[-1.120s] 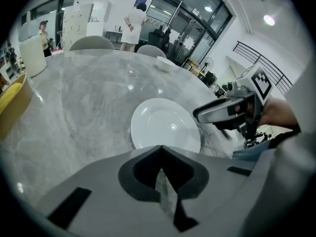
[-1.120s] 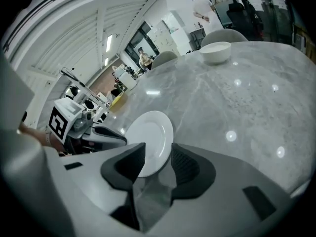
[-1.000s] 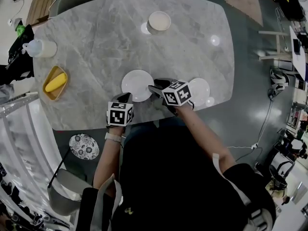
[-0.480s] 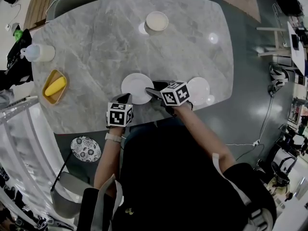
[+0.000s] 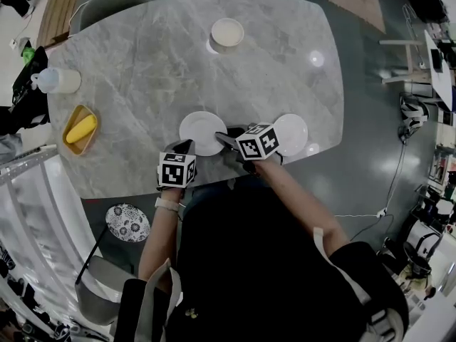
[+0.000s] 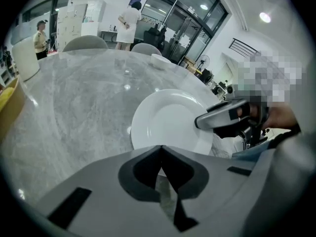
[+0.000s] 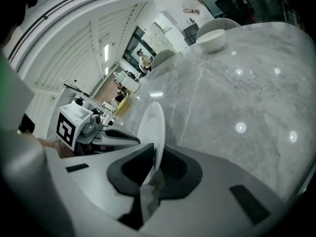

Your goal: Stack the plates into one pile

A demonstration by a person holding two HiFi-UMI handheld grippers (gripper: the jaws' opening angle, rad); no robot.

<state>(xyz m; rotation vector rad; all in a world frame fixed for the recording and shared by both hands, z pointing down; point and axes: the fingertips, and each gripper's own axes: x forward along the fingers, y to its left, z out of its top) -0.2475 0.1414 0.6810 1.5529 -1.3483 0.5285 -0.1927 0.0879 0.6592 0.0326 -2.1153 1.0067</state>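
Marble table (image 5: 142,55), grey-veined, seen from above w/ three white pieces on it. The centre plate (image 5: 201,130) lies flat near the person's edge, btwn the two grippers. The right gripper (image 5: 223,137) comes in from the right side. Its jaws have just been closing and now stand narrow, pinched on that plate's right rim. The right gripper view shows the rim running straight in btwn the pads (image 7: 148,154), w/ the plate appearing edge-on there since the tool is rolled over.

The left gripper (image 5: 187,147) sits at the same plate's near-left rim. In the left gripper view its jaws are together and nothing is clamped, tips meeting just at the plate's near edge. Whether they actually touch the rim is hard to say — prob. just over it. A sliver of white shows through the slot behind the tips.

The second plate (image 5: 291,134) lies flat to the right of the right gripper's marker cube, apart from the centre plate — so no pile yet. A white bowl (image 5: 227,33) stands well apart at the far side of the table.

Other bits: a yellow tray (image 5: 80,129) w/ something yellow in it near the left edge, and a pale jug (image 5: 58,80) beyond it. Off the table, below its near-left corner, is a patterned round disc (image 5: 127,221).
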